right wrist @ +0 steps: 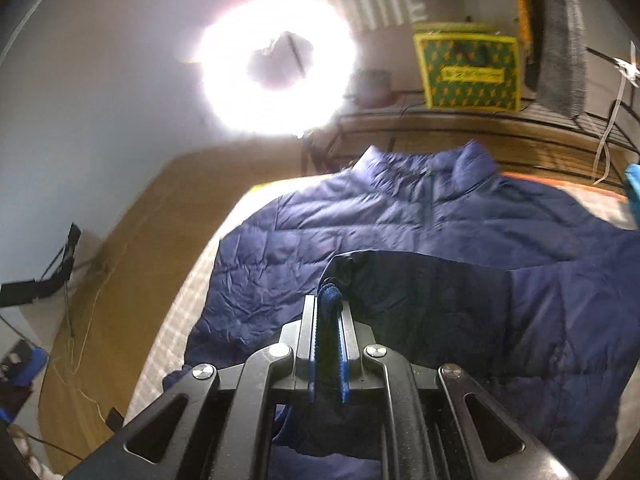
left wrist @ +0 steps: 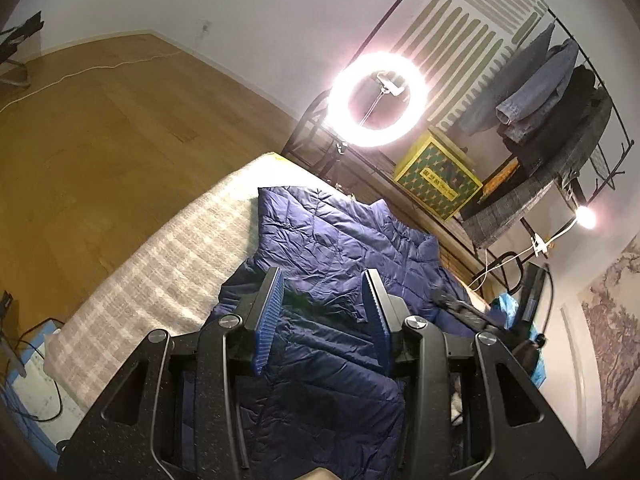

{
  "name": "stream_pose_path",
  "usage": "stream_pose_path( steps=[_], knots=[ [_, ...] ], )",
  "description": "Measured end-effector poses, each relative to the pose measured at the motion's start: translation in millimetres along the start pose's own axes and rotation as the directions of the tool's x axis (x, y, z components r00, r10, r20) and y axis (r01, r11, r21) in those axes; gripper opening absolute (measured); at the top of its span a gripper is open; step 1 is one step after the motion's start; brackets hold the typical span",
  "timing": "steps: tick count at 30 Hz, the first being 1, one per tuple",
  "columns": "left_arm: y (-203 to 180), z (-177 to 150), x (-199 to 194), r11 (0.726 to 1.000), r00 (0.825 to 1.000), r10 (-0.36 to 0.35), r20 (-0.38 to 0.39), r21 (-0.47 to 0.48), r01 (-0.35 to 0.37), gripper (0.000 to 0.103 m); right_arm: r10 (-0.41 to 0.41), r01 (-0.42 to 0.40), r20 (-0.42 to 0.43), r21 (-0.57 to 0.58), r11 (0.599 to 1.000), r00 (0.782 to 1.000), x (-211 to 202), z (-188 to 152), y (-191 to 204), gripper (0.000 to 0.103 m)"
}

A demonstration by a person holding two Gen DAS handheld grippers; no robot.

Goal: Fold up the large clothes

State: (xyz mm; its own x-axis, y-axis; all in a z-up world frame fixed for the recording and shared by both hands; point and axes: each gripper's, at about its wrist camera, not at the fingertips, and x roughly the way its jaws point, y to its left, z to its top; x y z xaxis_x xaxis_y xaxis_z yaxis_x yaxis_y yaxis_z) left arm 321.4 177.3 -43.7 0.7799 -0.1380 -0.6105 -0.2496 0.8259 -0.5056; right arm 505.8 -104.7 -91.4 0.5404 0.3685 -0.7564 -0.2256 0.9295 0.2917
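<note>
A navy quilted puffer jacket (left wrist: 332,240) lies spread on a light plaid-covered surface (left wrist: 168,264). It also shows in the right wrist view (right wrist: 360,224), collar at the far side. My left gripper (left wrist: 324,284) is open and empty, hovering just above the jacket's middle. My right gripper (right wrist: 329,304) is shut on the jacket's sleeve cuff (right wrist: 330,296), holding the sleeve (right wrist: 420,292) lifted and laid across the jacket body.
A bright ring light (left wrist: 378,98) stands beyond the far edge. A metal rack (left wrist: 400,184) holds a yellow-green box (left wrist: 438,182) and hung clothes (left wrist: 552,92). Wooden floor (left wrist: 100,128) lies to the left, with cables and boxes (left wrist: 32,380) at lower left.
</note>
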Motion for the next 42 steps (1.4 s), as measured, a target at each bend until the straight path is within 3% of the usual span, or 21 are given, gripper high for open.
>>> stream_pose_path(
  steps=[2, 4, 6, 8, 11, 13, 16, 18, 20, 22, 26, 29, 31, 32, 33, 37, 38, 40, 42],
  knots=[
    [-4, -1, 6, 1.000, 1.000, 0.011, -0.008, 0.018, -0.011, 0.041, 0.030, -0.030, -0.026, -0.022, 0.999, 0.999, 12, -3, 4, 0.008],
    [-7, -3, 13, 0.999, 1.000, 0.014, -0.025, 0.031, -0.013, 0.041, 0.035, -0.036, -0.035, -0.039, 0.999, 0.999, 16, -3, 4, 0.028],
    [-12, -6, 25, 0.999, 0.998, 0.014, -0.059, 0.050, -0.011, 0.041, 0.052, -0.053, -0.009, -0.031, 0.998, 0.999, 7, -4, 0, 0.038],
    [-15, -10, 43, 0.998, 0.995, 0.012, -0.095, 0.054, -0.007, 0.041, 0.094, -0.094, 0.015, -0.002, 0.996, 0.995, -10, -7, -14, 0.038],
    [-17, -17, 70, 1.000, 0.989, -0.017, -0.144, 0.023, 0.021, 0.041, 0.094, -0.095, 0.038, 0.028, 0.995, 0.995, -37, -16, -36, 0.043],
    [-18, -24, 93, 0.999, 0.981, -0.031, -0.191, 0.003, 0.033, 0.046, 0.039, -0.041, 0.055, 0.035, 0.999, 0.998, -61, -29, -61, 0.049],
    [-23, -35, 138, 0.999, 0.959, -0.031, -0.282, 0.002, 0.032, 0.049, -0.087, 0.084, 0.062, 0.053, 0.995, 0.994, -93, -54, -108, 0.050],
    [-29, -43, 166, 0.998, 0.945, 0.018, -0.326, 0.058, 0.001, 0.049, -0.187, 0.183, 0.048, 0.086, 0.979, 0.981, -111, -74, -147, 0.050],
    [-30, -50, 185, 0.996, 0.932, 0.061, -0.358, 0.088, -0.032, 0.049, -0.234, 0.230, 0.026, 0.116, 0.966, 0.972, -124, -88, -177, 0.050],
    [-26, -56, 201, 0.998, 0.921, 0.056, -0.386, 0.054, -0.038, 0.049, -0.261, 0.258, -0.003, 0.152, 0.954, 0.965, -135, -106, -208, 0.050],
    [-21, -69, 224, 0.998, 0.895, -0.021, -0.445, -0.062, -0.008, 0.049, -0.273, 0.274, -0.036, 0.209, 0.939, 0.961, -143, -129, -246, 0.050],
    [-28, -77, 234, 0.998, 0.884, -0.028, -0.466, -0.057, 0.002, 0.049, -0.249, 0.253, -0.047, 0.224, 0.941, 0.967, -136, -136, -256, 0.051],
    [-34, -79, 237, 1.000, 0.888, 0.000, -0.460, -0.024, -0.013, 0.037, -0.240, 0.246, -0.054, 0.197, 0.949, 0.969, -126, -135, -252, 0.055],
    [-37, -79, 238, 1.000, 0.890, 0.021, -0.456, -0.002, -0.025, 0.021, -0.241, 0.248, -0.058, 0.172, 0.953, 0.969, -120, -135, -249, 0.056],
    [-39, -79, 238, 0.999, 0.894, 0.034, -0.447, 0.008, -0.034, 0.016, -0.247, 0.254, -0.061, 0.153, 0.955, 0.967, -115, -134, -247, 0.058],
    [-50, -68, 223, 0.994, 0.925, 0.098, -0.367, 0.080, -0.074, 0.009, -0.282, 0.291, -0.096, 0.095, 0.952, 0.955, -89, -134, -237, 0.057],
    [-58, -62, 217, 0.989, 0.938, 0.120, -0.325, 0.120, -0.085, 0.008, -0.291, 0.301, -0.107, 0.090, 0.950, 0.951, -83, -135, -236, 0.055],
    [-65, -52, 212, 0.980, 0.949, 0.144, -0.279, 0.175, -0.098, 0.008, -0.301, 0.312, -0.121, 0.084, 0.946, 0.946, -75, -139, -237, 0.043],
    [-74, -39, 214, 0.962, 0.961, 0.172, -0.218, 0.247, -0.117, 0.007, -0.306, 0.316, -0.116, 0.087, 0.945, 0.945, -73, -141, -238, 0.040]
  ],
)
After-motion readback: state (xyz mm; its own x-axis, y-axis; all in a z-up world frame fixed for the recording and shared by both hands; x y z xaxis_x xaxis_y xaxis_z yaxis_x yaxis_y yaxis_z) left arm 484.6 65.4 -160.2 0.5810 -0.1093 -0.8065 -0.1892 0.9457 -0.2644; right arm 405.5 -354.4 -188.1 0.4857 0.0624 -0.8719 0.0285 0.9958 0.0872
